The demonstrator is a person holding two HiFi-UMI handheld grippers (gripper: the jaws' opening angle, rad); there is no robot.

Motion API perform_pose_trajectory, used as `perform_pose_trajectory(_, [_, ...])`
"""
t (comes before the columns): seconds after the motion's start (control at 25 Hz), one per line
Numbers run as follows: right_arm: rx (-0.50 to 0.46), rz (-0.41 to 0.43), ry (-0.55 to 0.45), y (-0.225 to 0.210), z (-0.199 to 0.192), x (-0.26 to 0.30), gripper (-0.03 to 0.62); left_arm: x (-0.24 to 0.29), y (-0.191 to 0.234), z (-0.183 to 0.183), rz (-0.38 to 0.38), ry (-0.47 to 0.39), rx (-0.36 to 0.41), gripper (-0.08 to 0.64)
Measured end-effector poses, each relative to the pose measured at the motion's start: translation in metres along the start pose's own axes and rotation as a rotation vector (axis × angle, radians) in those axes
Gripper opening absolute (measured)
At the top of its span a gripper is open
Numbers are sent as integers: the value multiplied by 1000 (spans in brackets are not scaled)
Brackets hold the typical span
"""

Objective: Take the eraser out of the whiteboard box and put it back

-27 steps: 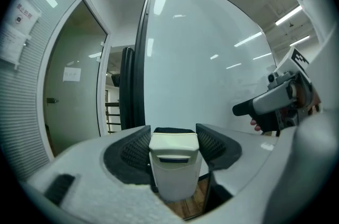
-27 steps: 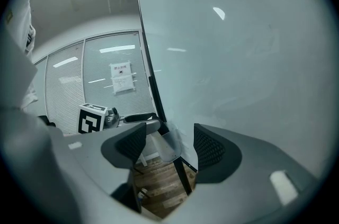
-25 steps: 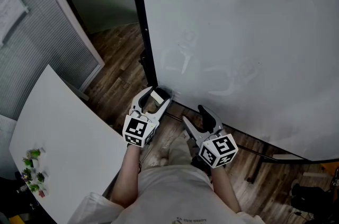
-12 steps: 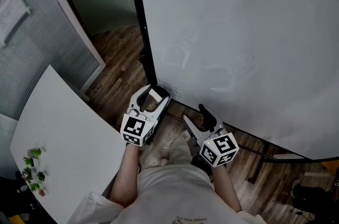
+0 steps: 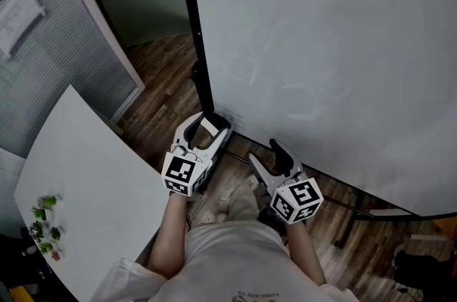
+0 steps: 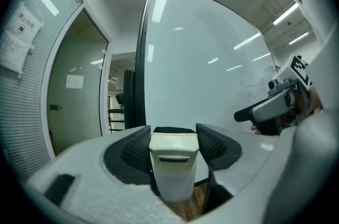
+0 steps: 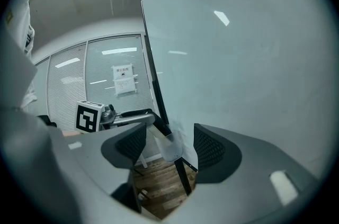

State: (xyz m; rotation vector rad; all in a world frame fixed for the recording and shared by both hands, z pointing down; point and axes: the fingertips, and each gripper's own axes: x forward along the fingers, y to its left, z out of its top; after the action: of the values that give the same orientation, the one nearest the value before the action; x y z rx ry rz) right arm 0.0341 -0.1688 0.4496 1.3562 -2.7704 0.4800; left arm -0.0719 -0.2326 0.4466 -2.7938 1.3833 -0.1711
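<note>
Clamping the eraser between its jaws, the left gripper faces the whiteboard (right gripper gapes empty).

The whiteboard is cut off by the top and right edges of the head view, and the faint marks on it are too pale to read. The eraser shows only in part. The jaws of the left gripper cover its two sides, and in the head view it is just a small pale patch. The whiteboard box appears only as a small translucent shape at the board's lower left corner (what lies inside cannot be told). On the left, the white worktop is cut off by the bottom edge, and the green things on it are too small to name. The print on the paper notice is too small to read.
</note>
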Motion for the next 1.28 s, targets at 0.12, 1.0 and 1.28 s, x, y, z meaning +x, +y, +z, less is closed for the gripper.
perform_pose_trajectory(0.12, [0, 2, -4, 1, 0, 0, 284, -3, 0, 2, 4, -6, 6, 265])
perform_pose_trajectory(1.0, [-37, -5, -38, 12, 13, -11, 282, -32, -7, 40, 22, -89, 21, 265])
perform_pose_trajectory(1.28, [-41, -1, -45, 16, 14, -12, 282, -41, -10, 47, 27, -104, 28, 265])
